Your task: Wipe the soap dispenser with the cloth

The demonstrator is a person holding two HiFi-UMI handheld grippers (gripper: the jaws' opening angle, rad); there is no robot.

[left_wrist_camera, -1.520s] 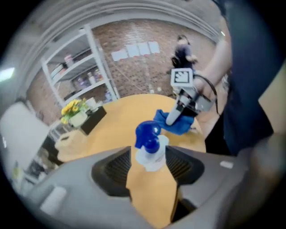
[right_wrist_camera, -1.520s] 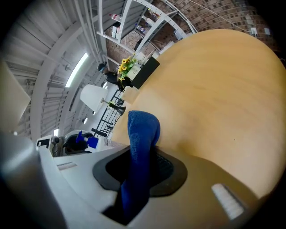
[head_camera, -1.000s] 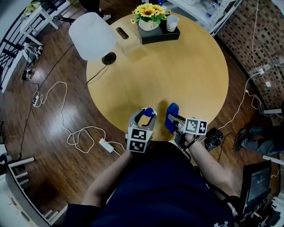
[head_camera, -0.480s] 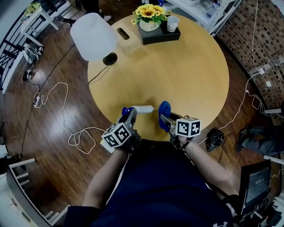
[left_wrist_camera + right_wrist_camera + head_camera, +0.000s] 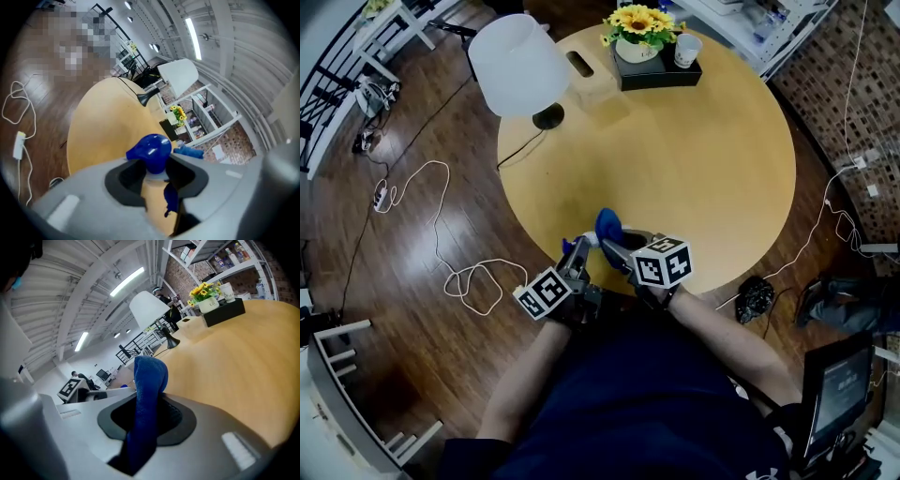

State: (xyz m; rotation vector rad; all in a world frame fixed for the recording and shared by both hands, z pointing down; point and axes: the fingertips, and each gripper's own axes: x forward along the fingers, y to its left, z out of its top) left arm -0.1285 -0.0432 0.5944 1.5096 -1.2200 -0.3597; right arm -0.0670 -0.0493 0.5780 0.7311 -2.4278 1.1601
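Right tool — leftward, beside dispenser

Floor: dark wood planks; white cables trail off the bench's left edge.
Bench: round, pale wood; white-shaded lamp at far-left edge; black tray with sunflowers at far edge.
Wall: brick, right.
Light: ceiling strip lamps.

I take the round wooden desk as my landmark. At its near edge my left gripper, its fingers having just been closing, grips the blue-pumped white soap dispenser by the neck. Just right of that, my right gripper pinches the blue terry cloth. The white-shaded table lamp stands at the desk's far-left edge. At its far edge the black tray carries yellow sunflowers and a white paper cup. White cables lie on the wooden floor left of the desk.
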